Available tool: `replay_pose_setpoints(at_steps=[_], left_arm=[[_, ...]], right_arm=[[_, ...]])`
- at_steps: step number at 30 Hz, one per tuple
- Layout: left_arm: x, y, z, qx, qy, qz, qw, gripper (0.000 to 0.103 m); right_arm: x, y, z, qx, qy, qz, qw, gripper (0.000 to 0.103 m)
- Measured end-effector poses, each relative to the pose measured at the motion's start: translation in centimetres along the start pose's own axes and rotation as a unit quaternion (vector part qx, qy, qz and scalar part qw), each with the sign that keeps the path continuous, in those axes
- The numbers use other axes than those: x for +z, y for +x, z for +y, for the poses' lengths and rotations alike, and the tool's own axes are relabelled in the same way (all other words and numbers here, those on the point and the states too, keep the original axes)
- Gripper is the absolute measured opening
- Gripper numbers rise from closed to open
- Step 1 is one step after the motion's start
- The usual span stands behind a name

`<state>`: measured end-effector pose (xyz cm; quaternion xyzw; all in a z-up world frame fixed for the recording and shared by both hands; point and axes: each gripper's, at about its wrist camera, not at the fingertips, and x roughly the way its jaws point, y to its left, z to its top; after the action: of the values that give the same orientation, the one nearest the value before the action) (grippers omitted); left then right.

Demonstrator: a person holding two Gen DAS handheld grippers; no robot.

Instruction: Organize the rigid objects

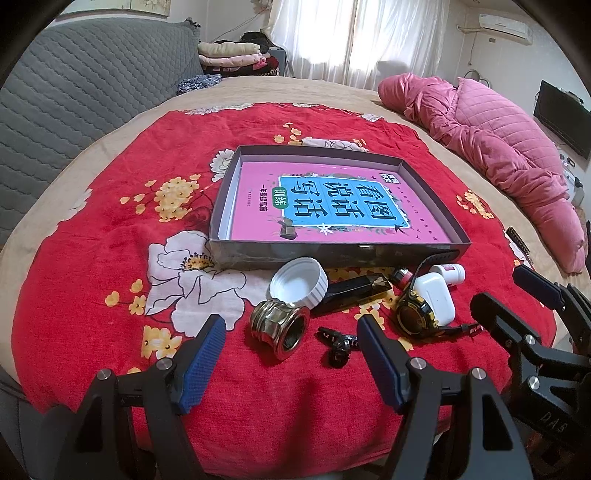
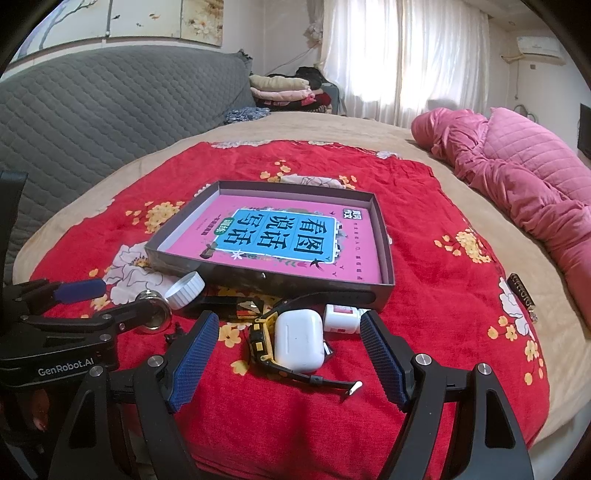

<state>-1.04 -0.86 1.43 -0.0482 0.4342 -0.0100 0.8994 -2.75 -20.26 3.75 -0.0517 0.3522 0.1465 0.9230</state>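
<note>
Left gripper (image 1: 291, 363), jaws spread wide and holding nothing, low over red floral blanket (image 1: 92, 258); right gripper (image 2: 286, 360), likewise wide apart and unloaded, just to its right. Between left fingers: brass threaded fitting (image 1: 280, 328) lying on its side, small black screws (image 1: 338, 343) just beside it. Between right fingers: white earbud case (image 2: 299, 339) resting against black-and-yellow wristwatch (image 2: 260, 341), strap trailing toward camera. Slightly farther: white ribbed cap (image 1: 299, 282), open side up, touching fitting's far edge; dark faceted bar (image 1: 354, 293) to cap's right; small white bottle (image 2: 341, 318) lying beside earbud case. Behind cluster: shallow grey box (image 1: 340, 249), open, near wall close to cap and bottle, pink book (image 1: 332, 199) with blue title panel flat inside. All on blanket spread over tan bed (image 1: 295, 88). Farther right: pink quilt (image 1: 491, 147) bunched along bed edge. Background: grey quilted headboard (image 1: 74, 85), folded clothes (image 1: 232, 55), white curtains (image 1: 351, 33).
</note>
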Motion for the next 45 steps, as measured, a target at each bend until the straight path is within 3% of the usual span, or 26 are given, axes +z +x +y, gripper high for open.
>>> replay_pose_setpoints(at_steps=[12, 22, 31, 39, 45], left_arm=[[-0.5, -0.4, 1.9, 0.008, -0.015, 0.011, 0.9998, 0.073], [-1.0, 0.3, 3.7, 0.003, -0.032, 0.031, 0.999, 0.073], [-1.2, 2.7, 3.4, 0.004, -0.013, 0.047, 0.9988, 0.073], [-1.0, 4.4, 3.7, 0.01, -0.01, 0.056, 0.9983, 0.073], [-0.9, 4.6, 3.3, 0.006, 0.001, 0.055, 0.9985, 0.066]], right_arm=[[0.2, -0.2, -0.2, 0.001, 0.001, -0.002, 1.0, 0.08], [-0.2, 0.7, 0.7, 0.025, -0.015, 0.014, 0.999, 0.08], [-0.9, 2.5, 0.8, 0.038, -0.019, 0.044, 0.998, 0.08], [-1.3, 3.5, 1.8, 0.023, -0.058, 0.052, 0.997, 0.08], [-1.5, 4.6, 2.5, 0.037, -0.069, 0.063, 0.995, 0.078]])
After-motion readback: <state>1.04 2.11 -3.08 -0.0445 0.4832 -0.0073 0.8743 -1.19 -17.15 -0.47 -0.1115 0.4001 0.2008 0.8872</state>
